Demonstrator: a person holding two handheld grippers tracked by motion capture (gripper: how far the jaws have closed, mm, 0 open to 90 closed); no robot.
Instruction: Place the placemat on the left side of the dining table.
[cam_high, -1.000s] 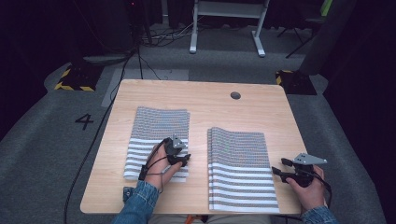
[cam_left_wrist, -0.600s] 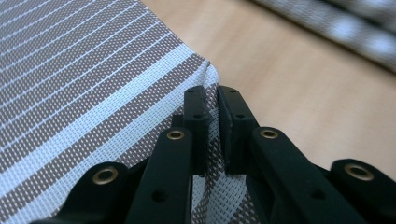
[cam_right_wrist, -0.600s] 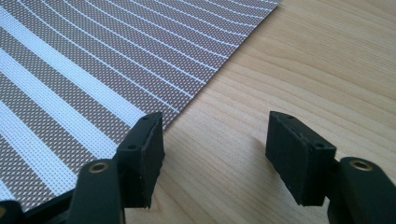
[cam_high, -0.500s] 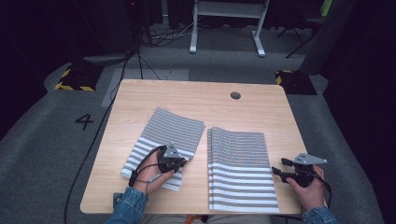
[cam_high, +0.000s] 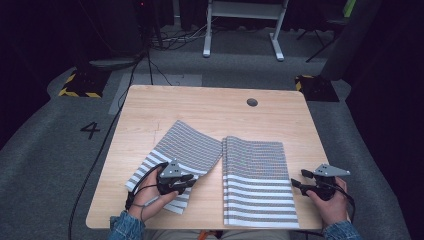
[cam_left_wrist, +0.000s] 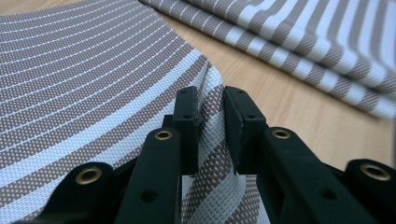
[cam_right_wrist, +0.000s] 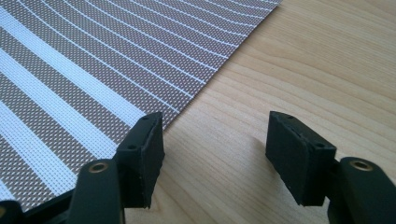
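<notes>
1. The left tongs (cam_high: 186, 181) have just been closing and now pinch the edge of the striped placemat (cam_high: 180, 155), at seven o'clock on the counter (cam_high: 200, 102), to drag it.
2. The right tongs (cam_right_wrist: 212, 154) rest spread at five o'clock, beside the placemat stack (cam_high: 257, 180).

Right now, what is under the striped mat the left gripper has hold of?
Bare wooden table shows around the left striped mat. The left gripper pinches a raised edge fold. The mat hides the tabletop beneath it, so anything lying there cannot be seen.
</notes>
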